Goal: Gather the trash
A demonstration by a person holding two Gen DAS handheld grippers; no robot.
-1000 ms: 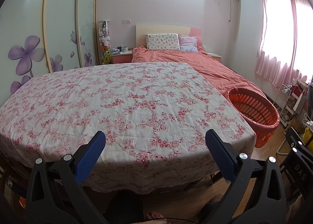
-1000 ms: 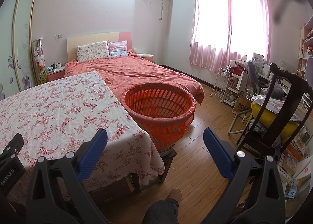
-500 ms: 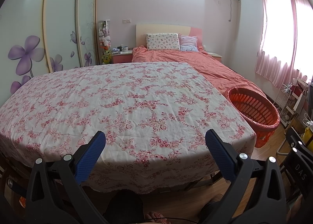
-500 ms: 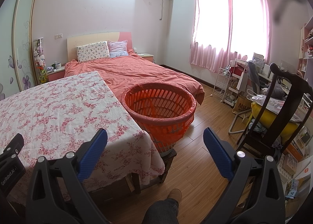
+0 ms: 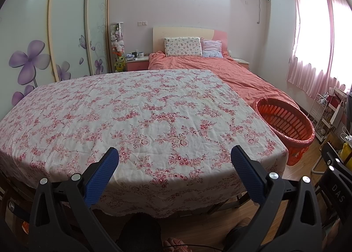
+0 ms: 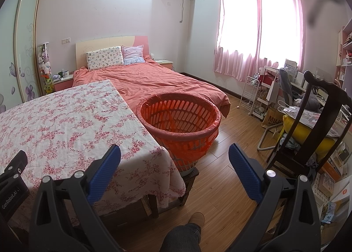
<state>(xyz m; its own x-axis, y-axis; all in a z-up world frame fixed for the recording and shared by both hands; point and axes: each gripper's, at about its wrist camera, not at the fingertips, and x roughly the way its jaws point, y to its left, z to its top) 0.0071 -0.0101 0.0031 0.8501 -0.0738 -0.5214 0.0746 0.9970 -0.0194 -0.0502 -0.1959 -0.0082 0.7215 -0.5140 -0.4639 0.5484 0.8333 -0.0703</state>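
The round orange plastic basket with slotted walls and a thin liner (image 6: pixel 179 117) stands in the middle of the right wrist view, just beside the table corner; what I can see of its inside holds no trash. The white tablecloth with red flowers (image 5: pixel 136 117) fills the centre of the left view, and no trash lies on it. The left gripper (image 5: pixel 175 171) and the right gripper (image 6: pixel 175 169) are both spread wide and hold nothing. I judge that collecting is either not begun or already finished.
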